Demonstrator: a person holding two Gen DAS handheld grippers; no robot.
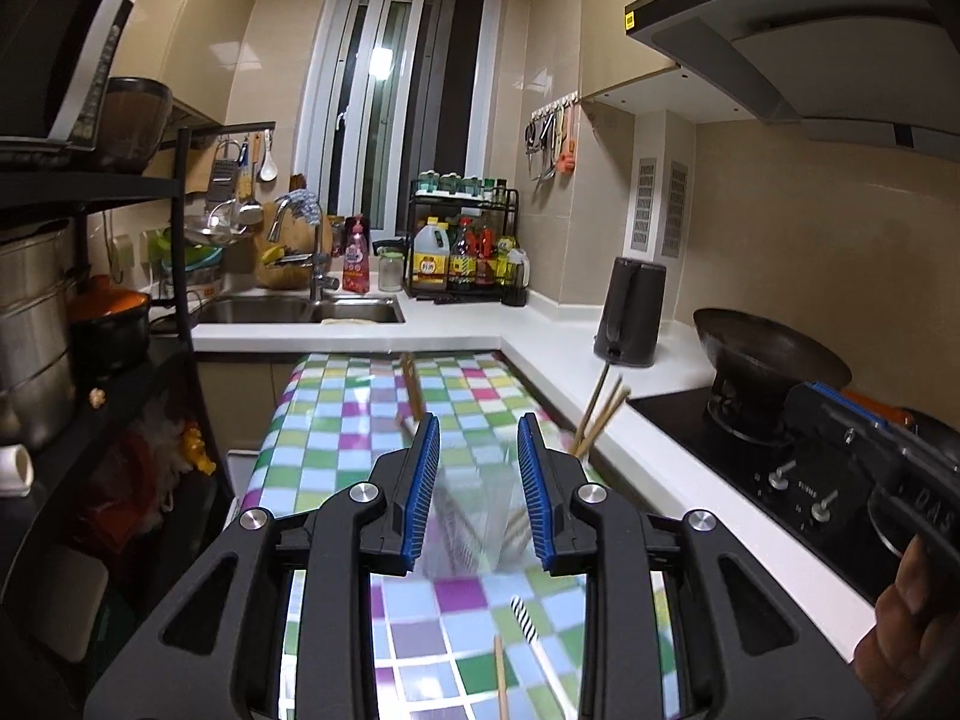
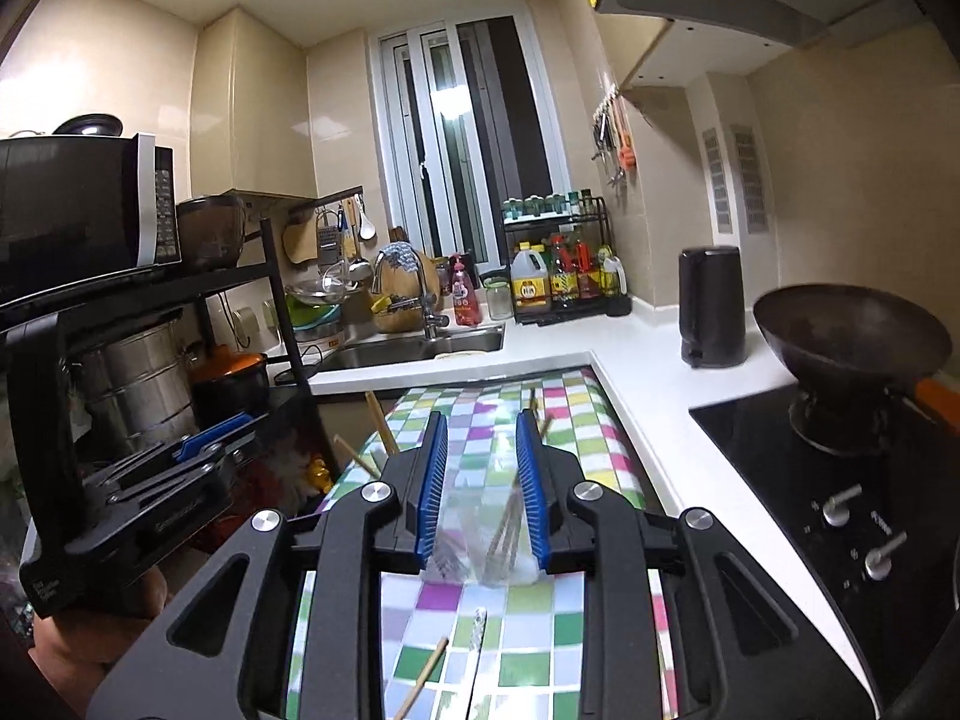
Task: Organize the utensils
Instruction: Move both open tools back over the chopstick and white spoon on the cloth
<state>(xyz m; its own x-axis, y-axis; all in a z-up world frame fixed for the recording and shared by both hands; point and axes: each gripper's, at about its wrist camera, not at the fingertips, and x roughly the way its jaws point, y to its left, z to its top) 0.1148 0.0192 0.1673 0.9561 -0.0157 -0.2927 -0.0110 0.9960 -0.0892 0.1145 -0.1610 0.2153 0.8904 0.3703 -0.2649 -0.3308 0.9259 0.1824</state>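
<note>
Both views look along a worktop (image 1: 336, 414) covered by a checkered cloth. A clear glass (image 1: 474, 510) stands on the cloth between the spread blue pads of the left hand-held gripper (image 1: 478, 495); whether the pads touch it cannot be told. The right hand-held gripper (image 2: 482, 492) is likewise spread, with a clear glass (image 2: 480, 546) holding thin utensils between its pads. Wooden chopsticks (image 1: 600, 414) lean just right of the first glass. A wok (image 2: 852, 336) sits on the stove, well right of the glasses.
</note>
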